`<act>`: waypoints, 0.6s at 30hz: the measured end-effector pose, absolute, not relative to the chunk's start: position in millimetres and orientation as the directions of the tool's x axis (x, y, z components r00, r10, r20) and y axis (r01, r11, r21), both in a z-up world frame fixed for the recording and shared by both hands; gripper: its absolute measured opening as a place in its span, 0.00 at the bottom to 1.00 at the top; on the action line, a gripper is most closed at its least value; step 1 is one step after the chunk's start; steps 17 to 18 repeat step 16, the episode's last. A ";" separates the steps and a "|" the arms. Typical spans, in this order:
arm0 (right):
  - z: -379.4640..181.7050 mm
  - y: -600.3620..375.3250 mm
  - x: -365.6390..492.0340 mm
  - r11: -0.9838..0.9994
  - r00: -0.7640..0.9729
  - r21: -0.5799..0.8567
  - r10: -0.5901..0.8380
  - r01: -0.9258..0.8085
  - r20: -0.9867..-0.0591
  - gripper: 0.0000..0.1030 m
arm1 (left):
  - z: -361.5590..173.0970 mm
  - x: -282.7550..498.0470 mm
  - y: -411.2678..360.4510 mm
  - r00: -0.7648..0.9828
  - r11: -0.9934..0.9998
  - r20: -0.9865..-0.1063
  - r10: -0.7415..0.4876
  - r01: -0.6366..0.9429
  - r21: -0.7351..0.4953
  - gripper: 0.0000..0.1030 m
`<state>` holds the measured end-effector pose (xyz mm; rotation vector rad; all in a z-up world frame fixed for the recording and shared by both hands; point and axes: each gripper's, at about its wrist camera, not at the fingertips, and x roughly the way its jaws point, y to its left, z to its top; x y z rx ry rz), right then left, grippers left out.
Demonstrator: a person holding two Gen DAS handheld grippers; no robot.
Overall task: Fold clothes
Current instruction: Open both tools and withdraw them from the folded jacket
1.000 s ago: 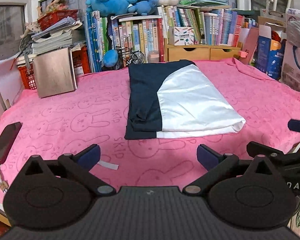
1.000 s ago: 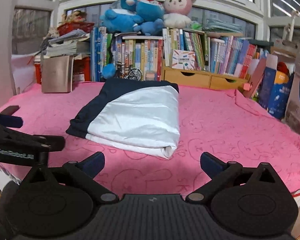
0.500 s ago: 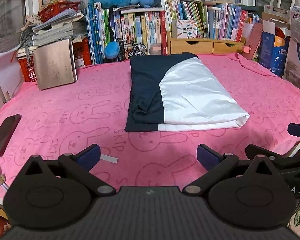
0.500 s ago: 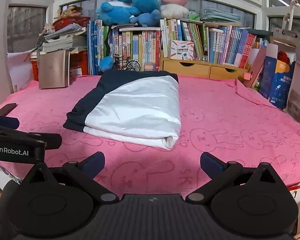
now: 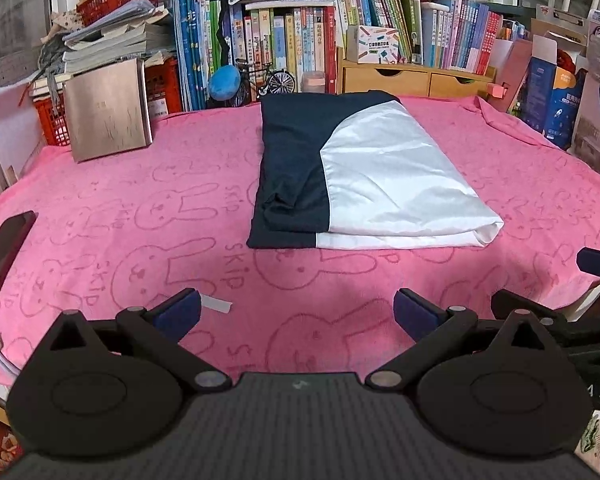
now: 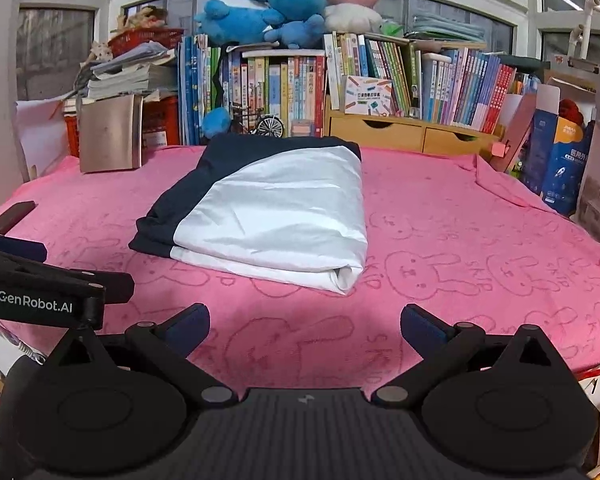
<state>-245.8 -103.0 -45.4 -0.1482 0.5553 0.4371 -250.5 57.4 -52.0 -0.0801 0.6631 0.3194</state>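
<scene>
A folded navy and white garment (image 5: 360, 176) lies flat on the pink bunny-print cloth (image 5: 120, 208), its long side running away from me. The right wrist view shows the same garment (image 6: 268, 216) from its white corner. My left gripper (image 5: 296, 314) hovers open near the front edge of the cloth, well short of the garment, with nothing between its fingers. My right gripper (image 6: 304, 328) is also open and empty, a similar distance back. Each gripper shows at the edge of the other's view.
A black phone (image 5: 4, 248) lies at the left edge. A small white label (image 5: 216, 304) sits on the cloth near my left fingers. A brown box (image 5: 108, 114), red baskets, books (image 5: 284, 44), wooden drawers (image 5: 416, 80) and plush toys (image 6: 284, 0) line the back. Boxes (image 5: 556, 92) stand at right.
Both grippers have tilted and drifted slightly, so the garment sits lower and a little nearer in both views. The garment has not moved, and both grippers stay open.
</scene>
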 end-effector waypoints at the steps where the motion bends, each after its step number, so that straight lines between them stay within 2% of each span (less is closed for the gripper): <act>1: -45.7 -102.7 -245.9 0.898 0.760 -0.020 0.360 -0.439 -0.541 1.00 | -52.2 -250.6 57.5 0.741 0.948 -0.617 0.266 -0.317 0.027 1.00; 9: -47.7 -102.1 -246.6 0.897 0.756 -0.019 0.361 -0.442 -0.546 1.00 | -52.8 -252.0 58.6 0.762 0.953 -0.602 0.240 -0.302 -0.002 1.00; 18: -48.4 -102.3 -245.8 0.895 0.753 -0.020 0.363 -0.446 -0.549 1.00 | -50.6 -252.6 53.6 0.768 0.952 -0.584 0.261 -0.304 0.026 1.00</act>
